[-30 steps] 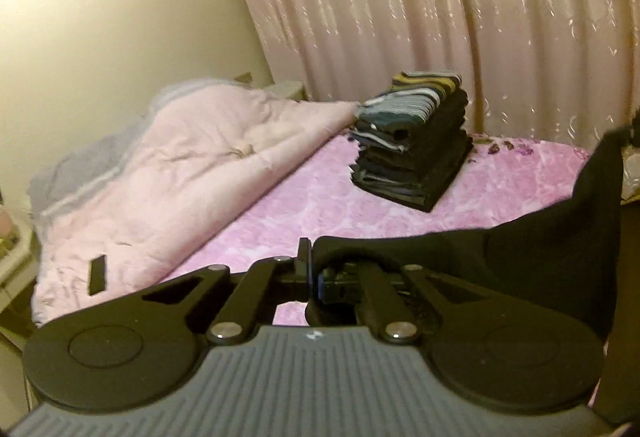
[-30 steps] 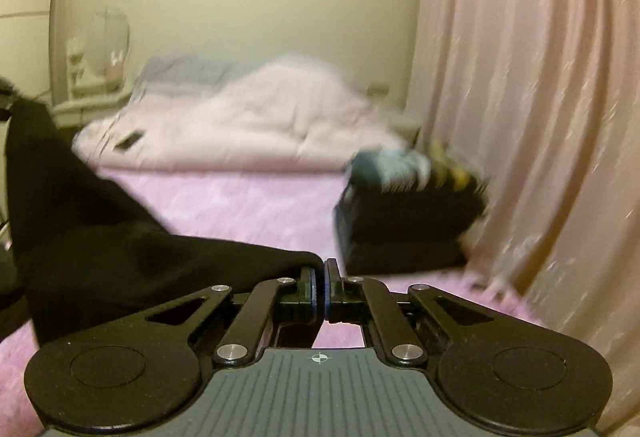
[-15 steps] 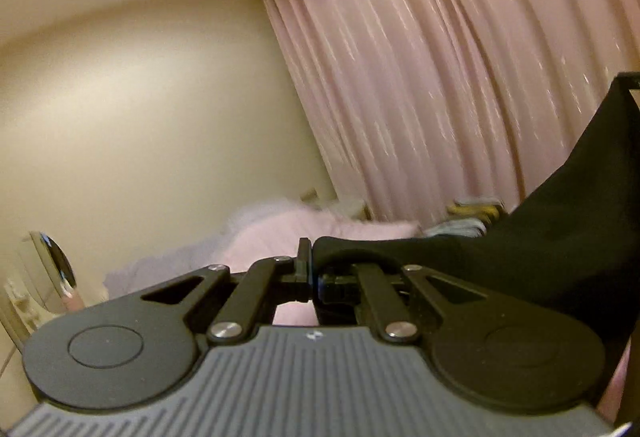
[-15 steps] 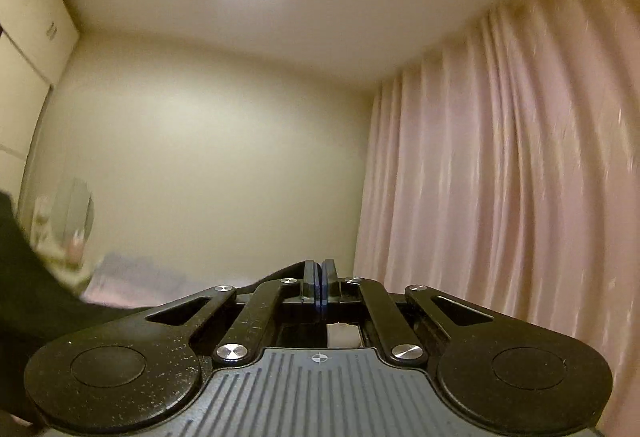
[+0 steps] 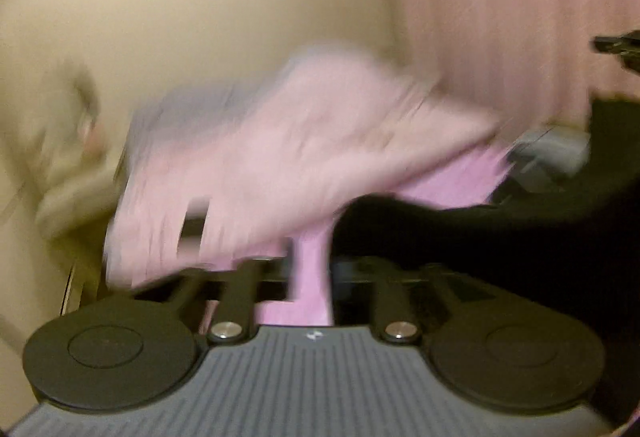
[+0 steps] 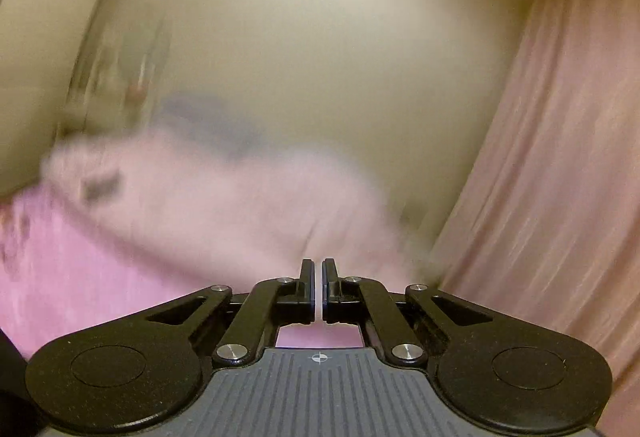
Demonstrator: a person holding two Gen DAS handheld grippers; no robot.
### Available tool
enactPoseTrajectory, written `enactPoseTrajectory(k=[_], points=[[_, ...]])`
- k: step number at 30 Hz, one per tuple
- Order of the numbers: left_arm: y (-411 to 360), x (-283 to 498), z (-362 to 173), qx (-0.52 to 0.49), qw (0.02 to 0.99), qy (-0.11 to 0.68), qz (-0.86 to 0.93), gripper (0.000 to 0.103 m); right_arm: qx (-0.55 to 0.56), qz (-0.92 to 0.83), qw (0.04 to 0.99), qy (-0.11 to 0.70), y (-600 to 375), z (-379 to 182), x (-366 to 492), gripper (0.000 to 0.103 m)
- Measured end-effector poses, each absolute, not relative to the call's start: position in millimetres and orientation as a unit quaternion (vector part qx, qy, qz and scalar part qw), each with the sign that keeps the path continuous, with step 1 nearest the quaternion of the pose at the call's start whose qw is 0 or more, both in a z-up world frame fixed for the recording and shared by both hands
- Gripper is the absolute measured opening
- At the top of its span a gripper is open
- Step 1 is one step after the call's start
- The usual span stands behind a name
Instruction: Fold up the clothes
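Left wrist view, and it's all smear, heavy blur across the whole picture! The left gripper (image 5: 310,277) has its fingers (image 5: 276,273) parting right now, a clear gap between them with the bright pink sheet (image 5: 460,177) showing straight through. Nothing sits in that gap. The black garment (image 5: 460,233) lies just off the right-hand finger, spreading away to the right and dropping down that side of the picture; whether it brushes that finger, too blurred to call. Ahead of the fingers and to their left, the pale pink duvet (image 5: 300,141) is bunched up on the bed, with a small dark thing (image 5: 192,233) lying on its near edge, too smeared to name. Further right, beyond the garment, a grey-and-dark lump (image 5: 552,153) sits on the sheet; that could be folded clothes, can't say for sure. Curtain (image 5: 500,5) up behind it all.

Over to the right wrist view: right gripper (image 6: 318,289) with fingers (image 6: 306,289) drawn in narrow, only a sliver of light between the pads, and nothing between them. Duvet (image 6: 240,205) dead ahead of the tips, sheet (image 6: 72,269) off to the left, curtain (image 6: 560,157) to the right. A scrap of black (image 6: 8,365) shows at the far lower left, well away from these fingers.
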State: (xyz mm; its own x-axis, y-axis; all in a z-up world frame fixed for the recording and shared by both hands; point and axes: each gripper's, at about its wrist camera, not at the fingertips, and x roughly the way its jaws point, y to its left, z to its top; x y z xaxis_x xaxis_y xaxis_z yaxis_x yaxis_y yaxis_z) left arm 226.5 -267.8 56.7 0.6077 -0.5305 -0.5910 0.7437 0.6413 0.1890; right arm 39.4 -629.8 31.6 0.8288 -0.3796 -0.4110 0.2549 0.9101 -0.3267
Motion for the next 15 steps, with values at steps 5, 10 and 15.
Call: enactPoseTrajectory(k=[5, 10, 15], points=[[-272, 238, -111, 0.206, 0.849, 0.394, -0.286, 0.036, -0.065, -0.124, 0.935, 0.327, -633, -101, 57, 0.060], [-225, 165, -198, 0.206, 0.802, 0.485, -0.280, 0.040, 0.086, -0.106, 0.899, 0.416, -633, -165, -34, 0.066], [-159, 84, -242, 0.221, 0.749, 0.541, -0.311, 0.041, 0.173, -0.109, 0.850, 0.485, -592, -171, -166, 0.066]])
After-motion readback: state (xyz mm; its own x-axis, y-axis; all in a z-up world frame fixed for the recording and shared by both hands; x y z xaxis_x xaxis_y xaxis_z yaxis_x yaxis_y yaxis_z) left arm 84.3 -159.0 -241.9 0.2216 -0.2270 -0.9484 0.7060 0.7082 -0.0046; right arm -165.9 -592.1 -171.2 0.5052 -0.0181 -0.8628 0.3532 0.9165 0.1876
